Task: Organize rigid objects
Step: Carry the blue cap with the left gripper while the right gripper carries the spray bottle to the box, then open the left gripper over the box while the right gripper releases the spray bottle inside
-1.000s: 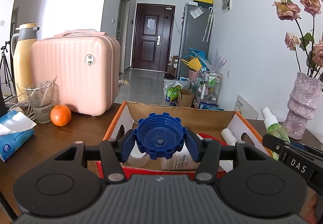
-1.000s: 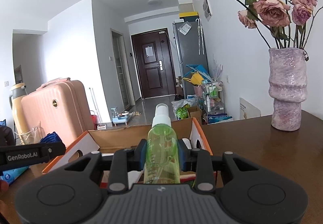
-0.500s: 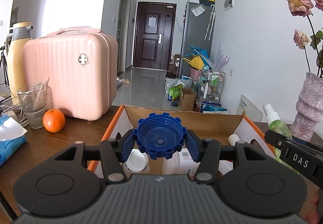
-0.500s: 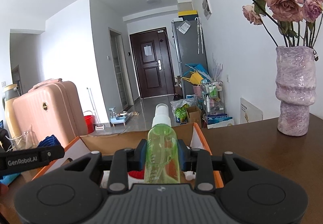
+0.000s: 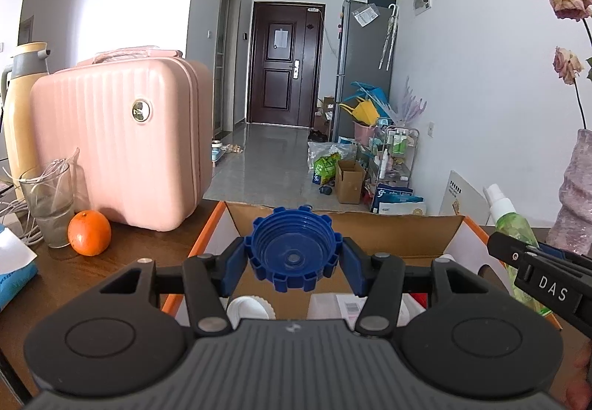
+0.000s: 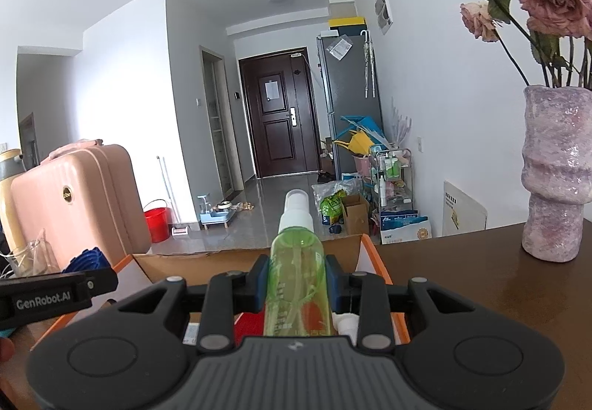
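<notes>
My left gripper (image 5: 293, 260) is shut on a blue ribbed cap (image 5: 292, 249), its hollow side facing the camera, held over the open orange-edged cardboard box (image 5: 403, 230). My right gripper (image 6: 298, 286) is shut on a green spray bottle (image 6: 298, 275) with a white nozzle, upright, above the same box (image 6: 373, 254). In the left wrist view the bottle (image 5: 512, 225) and the right gripper's side appear at the right edge. Inside the box lie a white cap (image 5: 248, 308), a labelled white pack and something red, mostly hidden by the grippers.
On the brown table (image 6: 481, 284) stand a pink suitcase (image 5: 122, 143), an orange (image 5: 88, 232), a glass (image 5: 48, 206), a yellow thermos (image 5: 22, 107) and a blue tissue pack at the left. A purple vase (image 6: 555, 173) with dried roses stands at the right.
Both grippers have moved forward over the box with their loads still gripped. The box's near rim has passed under them, and the suitcase and vase appear larger and nearer.
</notes>
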{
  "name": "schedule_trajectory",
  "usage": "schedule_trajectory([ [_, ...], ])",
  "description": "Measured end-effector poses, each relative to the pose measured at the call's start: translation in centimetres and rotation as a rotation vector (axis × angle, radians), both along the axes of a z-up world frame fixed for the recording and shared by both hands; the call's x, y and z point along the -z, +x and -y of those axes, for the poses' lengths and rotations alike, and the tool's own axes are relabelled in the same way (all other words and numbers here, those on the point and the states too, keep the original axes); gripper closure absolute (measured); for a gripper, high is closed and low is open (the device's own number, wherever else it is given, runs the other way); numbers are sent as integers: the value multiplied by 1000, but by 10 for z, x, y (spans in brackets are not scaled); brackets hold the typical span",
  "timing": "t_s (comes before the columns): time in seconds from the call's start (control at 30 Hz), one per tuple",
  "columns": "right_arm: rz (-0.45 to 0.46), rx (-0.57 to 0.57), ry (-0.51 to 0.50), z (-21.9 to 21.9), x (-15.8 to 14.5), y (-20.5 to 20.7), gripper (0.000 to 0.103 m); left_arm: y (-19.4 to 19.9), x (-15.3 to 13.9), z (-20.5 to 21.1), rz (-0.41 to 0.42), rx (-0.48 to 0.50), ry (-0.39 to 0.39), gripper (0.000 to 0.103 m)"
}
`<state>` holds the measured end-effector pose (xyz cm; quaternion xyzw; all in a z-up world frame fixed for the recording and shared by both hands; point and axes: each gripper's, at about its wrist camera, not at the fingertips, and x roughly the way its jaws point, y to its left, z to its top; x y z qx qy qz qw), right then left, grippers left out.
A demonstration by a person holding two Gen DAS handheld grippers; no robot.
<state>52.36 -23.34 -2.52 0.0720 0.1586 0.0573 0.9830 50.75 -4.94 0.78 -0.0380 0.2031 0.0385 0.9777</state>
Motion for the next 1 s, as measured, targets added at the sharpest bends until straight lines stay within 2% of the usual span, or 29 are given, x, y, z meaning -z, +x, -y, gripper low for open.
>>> schedule_trajectory([
  [0.5,-29,-15,-29,-4,6,17,73,28,10,-4,-28,-17,28,48],
  [0.9,-40,-14,-41,-5,8,15,73,26,13,-1,-48,7,31,47],
  [0.97,-63,-12,-44,-3,8,19,72,26,13,-1,-51,2,40,34],
  [1.0,-69,-8,-45,-3,8,19,72,25,13,-1,-45,-10,47,20],
])
